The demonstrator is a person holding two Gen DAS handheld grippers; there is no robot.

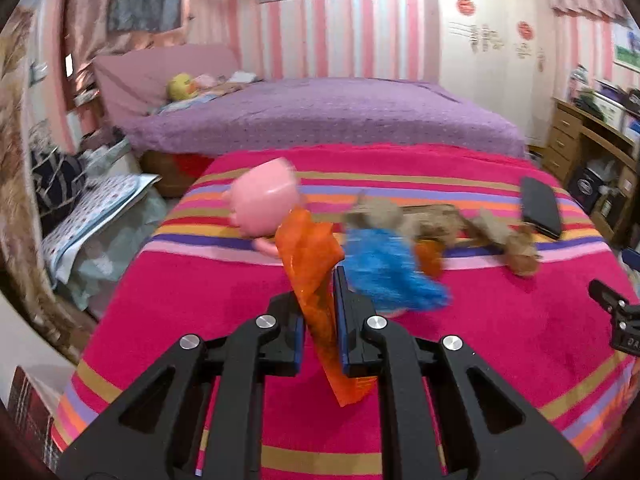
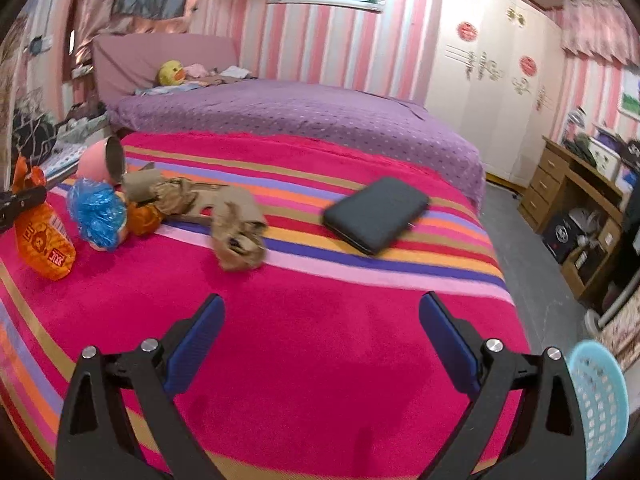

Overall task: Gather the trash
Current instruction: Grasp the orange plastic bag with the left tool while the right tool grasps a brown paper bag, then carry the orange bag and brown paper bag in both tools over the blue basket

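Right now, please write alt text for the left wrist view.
The left gripper is shut on an orange wrapper above a striped blanket. Behind lie a pink cup, a blue wrapper, brown paper and a black case.

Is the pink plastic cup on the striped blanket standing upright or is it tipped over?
Tipped over. The pink plastic cup lies on its side on the striped blanket, with its round open mouth facing sideways.

Orange snack wrapper (image 1: 316,280), crinkled, upright, lifted off the striped blanket (image 1: 500,340). Blue crumpled foil wrapper (image 1: 390,268) lies on the blanket just right of it, small orange scrap (image 1: 430,258) touching its far side. Crumpled brown paper (image 1: 404,220) sprawls behind, trailing right into a wadded brown lump (image 1: 520,252).
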